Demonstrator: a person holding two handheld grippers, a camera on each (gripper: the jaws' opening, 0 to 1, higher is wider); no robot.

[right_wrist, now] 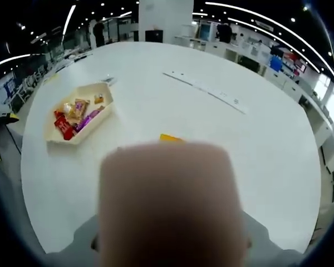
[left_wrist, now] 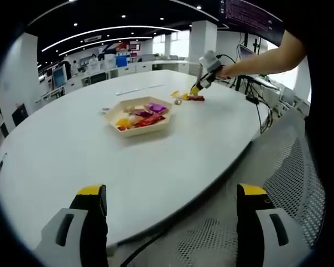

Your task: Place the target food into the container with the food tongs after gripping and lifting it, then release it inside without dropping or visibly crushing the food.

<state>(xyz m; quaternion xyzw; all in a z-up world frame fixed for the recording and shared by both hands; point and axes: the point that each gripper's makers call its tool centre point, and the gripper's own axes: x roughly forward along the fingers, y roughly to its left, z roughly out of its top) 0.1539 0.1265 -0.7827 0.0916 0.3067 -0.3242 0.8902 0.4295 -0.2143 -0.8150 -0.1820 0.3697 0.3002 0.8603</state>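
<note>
An open cream tray (left_wrist: 139,115) holding several snack packets sits mid-table in the left gripper view, and the same tray (right_wrist: 78,119) lies at the left in the right gripper view. My left gripper (left_wrist: 171,194) hangs open off the table's near edge, far from the tray. A person's arm carries my right gripper (left_wrist: 196,88) down to loose yellow and red packets (left_wrist: 189,97) just beyond the tray. In the right gripper view a large blurred beige block (right_wrist: 167,206) covers the jaws. A yellow packet (right_wrist: 170,137) peeks out above it.
The big white oval table (left_wrist: 72,144) has a strip of papers (right_wrist: 206,89) further across. A mesh chair (left_wrist: 300,183) stands by the table's near right edge. Desks, monitors and pillars fill the office behind.
</note>
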